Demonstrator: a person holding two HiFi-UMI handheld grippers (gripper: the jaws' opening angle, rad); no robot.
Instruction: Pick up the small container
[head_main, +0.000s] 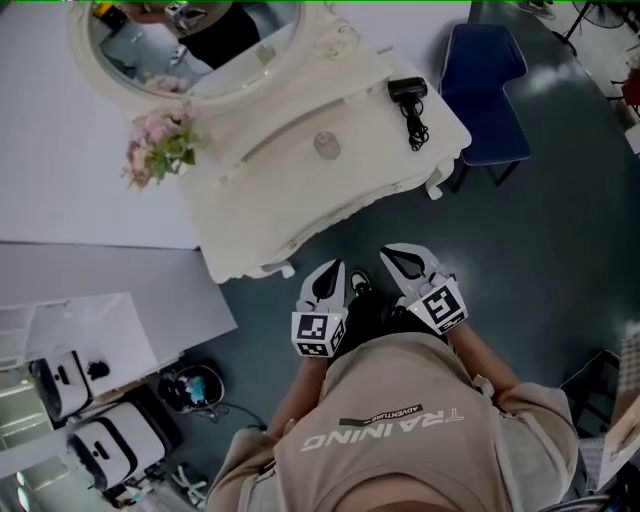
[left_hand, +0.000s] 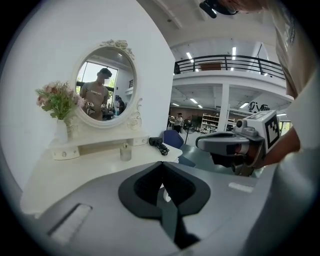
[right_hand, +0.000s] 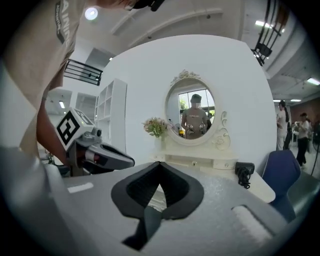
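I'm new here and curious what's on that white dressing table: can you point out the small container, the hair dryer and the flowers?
small container (head_main: 327, 146): head view, on its round top.
hair dryer (head_main: 407, 90): head view, on its black body.
flowers (head_main: 158, 147): head view, on the pink blooms.

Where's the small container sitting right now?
In the head view the small container stands mid-tabletop on the white dressing table, between the flowers and the black hair dryer.

Industrial hall with mezzanine railing, staging a dressing table.
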